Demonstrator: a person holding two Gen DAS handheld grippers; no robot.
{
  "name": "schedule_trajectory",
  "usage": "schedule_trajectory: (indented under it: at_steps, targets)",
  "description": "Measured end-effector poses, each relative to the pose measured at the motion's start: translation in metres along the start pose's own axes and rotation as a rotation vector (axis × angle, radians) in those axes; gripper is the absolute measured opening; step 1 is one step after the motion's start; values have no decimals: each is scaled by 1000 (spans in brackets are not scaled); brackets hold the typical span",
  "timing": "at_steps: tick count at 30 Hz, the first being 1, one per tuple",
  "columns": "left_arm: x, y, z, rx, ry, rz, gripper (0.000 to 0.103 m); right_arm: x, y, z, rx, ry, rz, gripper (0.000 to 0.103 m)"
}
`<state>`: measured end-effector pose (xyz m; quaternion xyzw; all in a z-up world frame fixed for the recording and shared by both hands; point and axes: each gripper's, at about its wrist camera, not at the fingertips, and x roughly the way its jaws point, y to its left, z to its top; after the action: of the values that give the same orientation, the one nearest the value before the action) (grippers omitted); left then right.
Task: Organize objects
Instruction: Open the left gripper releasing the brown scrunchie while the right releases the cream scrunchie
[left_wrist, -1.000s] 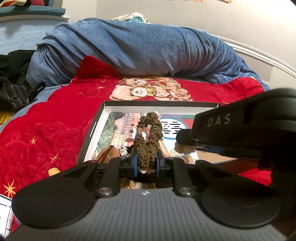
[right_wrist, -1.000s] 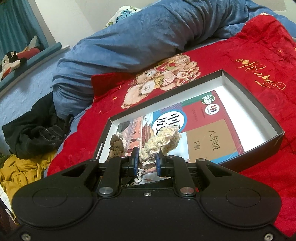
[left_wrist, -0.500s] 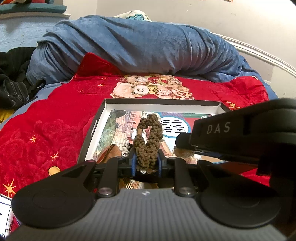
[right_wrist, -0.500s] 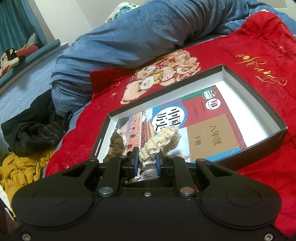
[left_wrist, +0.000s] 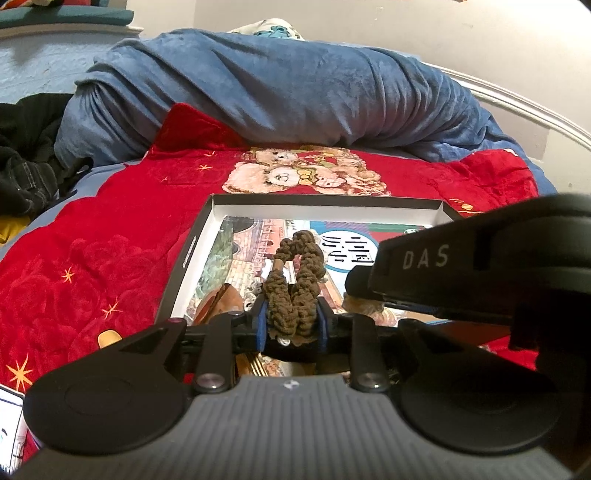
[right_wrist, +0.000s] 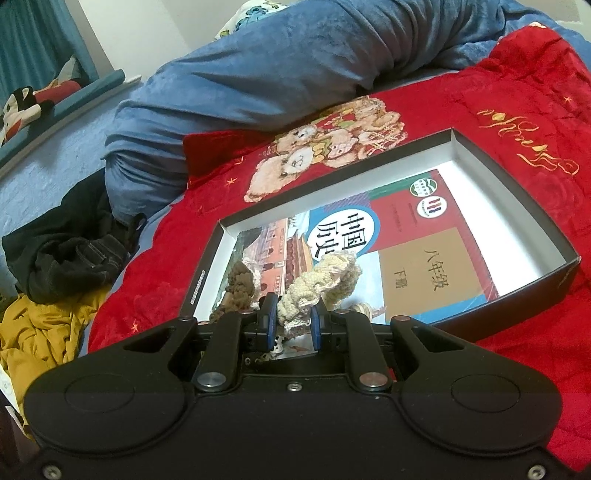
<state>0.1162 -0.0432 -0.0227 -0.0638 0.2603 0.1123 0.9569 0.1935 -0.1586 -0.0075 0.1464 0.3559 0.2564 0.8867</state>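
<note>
Fingers (left_wrist: 322, 325) tilted down over box (left_wrist: 192, 247)

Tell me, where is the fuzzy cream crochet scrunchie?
The fuzzy cream crochet scrunchie sits pinched in the right tool, above the textbook inside the black box.

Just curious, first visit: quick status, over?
Left gripper opening around brown scrunchie. Right gripper shut on cream scrunchie, over box. Nothing blocking.
</note>
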Motion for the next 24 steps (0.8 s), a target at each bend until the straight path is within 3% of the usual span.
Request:
schedule_trajectory:
  at_steps: [8,20,24]
  targets:
    - [1,-3,-1,25,-2,0,50,5,-4,-2,12,16,-3,19]
    - [0,0,0,11,6,13,80,3,-12,-5,60,17,-1,21]
    - [-5,2,1,8,3,5,81,0,-14,-6,93,5,5,23]
